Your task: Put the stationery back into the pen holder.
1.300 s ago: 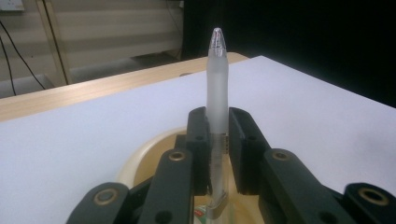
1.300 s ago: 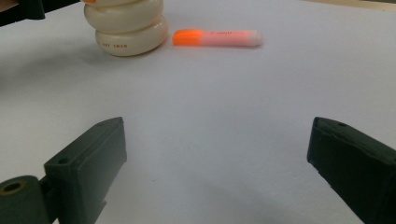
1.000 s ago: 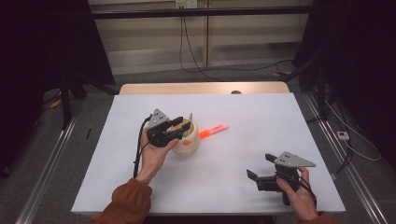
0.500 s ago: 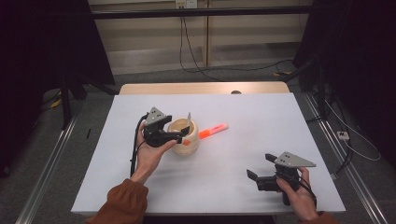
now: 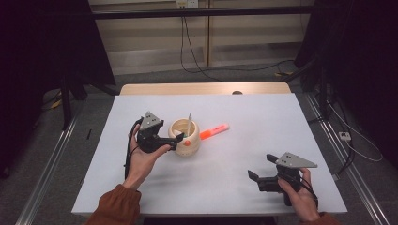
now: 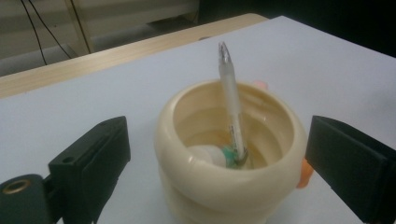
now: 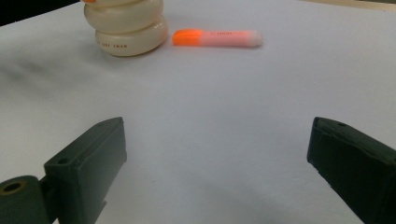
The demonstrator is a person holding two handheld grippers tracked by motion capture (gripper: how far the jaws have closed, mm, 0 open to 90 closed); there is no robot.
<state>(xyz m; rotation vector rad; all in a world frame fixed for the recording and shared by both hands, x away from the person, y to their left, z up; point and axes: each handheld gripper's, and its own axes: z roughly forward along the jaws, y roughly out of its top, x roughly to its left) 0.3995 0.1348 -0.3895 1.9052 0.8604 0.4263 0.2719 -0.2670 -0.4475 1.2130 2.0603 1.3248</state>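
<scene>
The left gripper (image 5: 177, 138) has drawn back from over the cream pot (image 5: 187, 137) to its near-left side, jaws spread wide and flanking it. The pot, holding a translucent pen (image 5: 189, 124), stands mid-bench (image 5: 263, 117) beside an orange highlighter (image 5: 214, 131). The right gripper (image 5: 260, 169) stays released at the bench's near right.

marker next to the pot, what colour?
Orange marker, brighter orange cap end; clearest in the right gripper view.
</scene>
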